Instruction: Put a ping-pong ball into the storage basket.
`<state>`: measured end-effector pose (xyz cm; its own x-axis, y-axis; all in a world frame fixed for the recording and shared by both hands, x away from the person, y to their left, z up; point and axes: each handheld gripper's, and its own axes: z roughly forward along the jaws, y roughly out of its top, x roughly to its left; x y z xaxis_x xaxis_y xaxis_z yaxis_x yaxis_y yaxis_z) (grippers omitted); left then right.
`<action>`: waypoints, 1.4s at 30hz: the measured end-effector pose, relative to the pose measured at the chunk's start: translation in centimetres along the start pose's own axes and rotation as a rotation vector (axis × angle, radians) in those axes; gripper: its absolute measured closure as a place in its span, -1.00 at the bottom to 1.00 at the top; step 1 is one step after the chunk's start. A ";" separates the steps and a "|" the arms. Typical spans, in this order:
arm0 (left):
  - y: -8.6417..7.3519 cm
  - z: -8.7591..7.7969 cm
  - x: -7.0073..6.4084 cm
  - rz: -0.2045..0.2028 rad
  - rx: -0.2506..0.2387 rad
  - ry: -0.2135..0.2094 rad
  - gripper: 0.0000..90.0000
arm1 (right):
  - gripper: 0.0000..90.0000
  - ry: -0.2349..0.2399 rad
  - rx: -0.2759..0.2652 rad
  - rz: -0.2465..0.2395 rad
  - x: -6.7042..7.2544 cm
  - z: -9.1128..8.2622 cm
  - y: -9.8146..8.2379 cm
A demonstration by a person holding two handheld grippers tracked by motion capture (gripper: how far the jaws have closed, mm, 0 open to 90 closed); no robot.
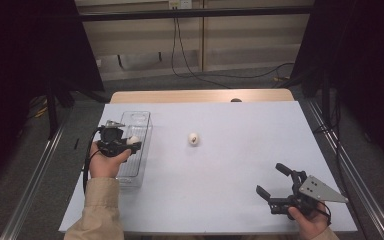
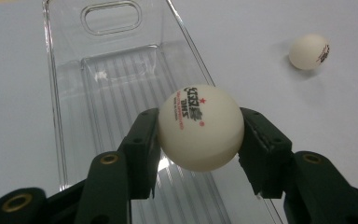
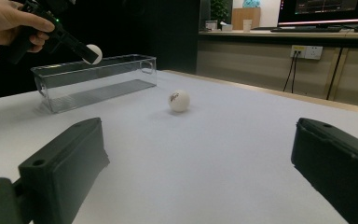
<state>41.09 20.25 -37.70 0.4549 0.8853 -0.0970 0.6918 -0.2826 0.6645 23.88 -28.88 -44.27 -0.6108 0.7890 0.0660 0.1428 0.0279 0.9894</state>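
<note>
My left gripper [image 1: 133,143] [image 2: 199,135] is shut on a white ping-pong ball [image 2: 200,127] [image 1: 133,140] [image 3: 94,53], holding it above the clear plastic bin [image 1: 139,123] [image 2: 121,70] [image 3: 98,77] at the left of the table. A second white ball [image 1: 194,138] [image 2: 309,51] [image 3: 179,100] lies loose on the white table near the middle. Near the front right corner, my right gripper [image 1: 274,180] [image 3: 200,163] stands open with nothing between its jaws, pointing toward the loose ball from a distance.
The bin is long and narrow with a handle slot at its far end [image 2: 112,17]. A wooden strip [image 1: 200,95] runs along the table's far edge. Metal rails [image 1: 340,150] flank the table, and cables [image 1: 190,70] lie on the floor behind.
</note>
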 end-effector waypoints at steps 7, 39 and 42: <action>0.0 0.2 0.1 0.000 0.003 0.008 0.13 | -0.95 0.001 0.000 0.001 0.0 0.0 0.0; -0.6 -0.3 -0.3 -0.028 -0.038 0.019 -0.24 | -0.95 -0.001 -0.004 0.007 0.0 0.0 0.0; -0.6 -0.4 -0.7 -0.018 -0.038 0.005 -0.25 | -0.95 -0.001 -0.002 0.006 0.0 0.0 0.0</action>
<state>40.13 19.95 -37.71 0.4393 0.8921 -0.1054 0.6781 -0.2524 0.6903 23.87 -28.88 -44.23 -0.6092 0.7898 0.0716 0.1445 0.0218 0.9893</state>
